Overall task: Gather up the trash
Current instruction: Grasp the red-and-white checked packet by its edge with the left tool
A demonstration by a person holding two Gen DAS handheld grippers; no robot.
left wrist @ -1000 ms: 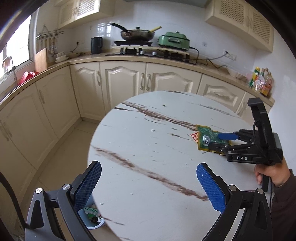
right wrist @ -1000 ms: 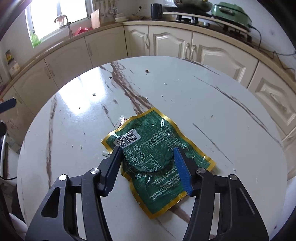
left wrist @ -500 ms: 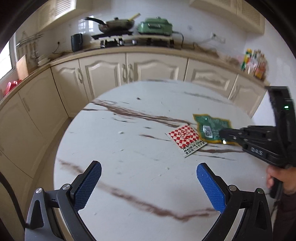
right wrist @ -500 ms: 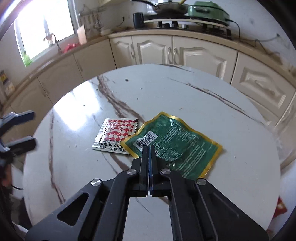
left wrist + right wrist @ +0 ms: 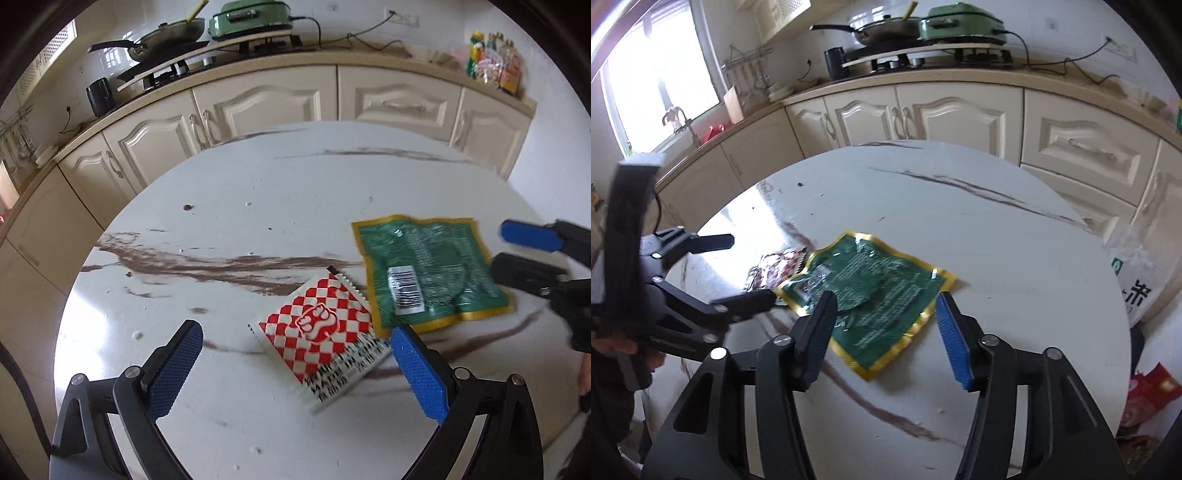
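A green foil packet with a gold edge (image 5: 424, 273) (image 5: 879, 280) lies flat on the round marble table (image 5: 258, 192). Its left edge overlaps a red-and-white chequered packet (image 5: 321, 332) (image 5: 775, 266). My left gripper (image 5: 295, 369) (image 5: 738, 271) is open and hovers low over the chequered packet, which lies between its blue pads (image 5: 417, 369). My right gripper (image 5: 886, 332) (image 5: 517, 254) is at the near edge of the green packet. Its jaws are opening and hold nothing; the packet rests on the table beneath them.
Crumbs (image 5: 188, 207) dot the tabletop. Cream cabinets (image 5: 258, 107) and a counter with a pan (image 5: 166, 37) and a green cooker (image 5: 251, 16) curve behind the table. A white plastic bag (image 5: 1134, 273) hangs at the table's right edge, above red packaging (image 5: 1145, 391) on the floor.
My right gripper shut at the green packet's edge, then opened again and drew back. The chequered packet came out from under the green one. My left gripper swung right and down to it.
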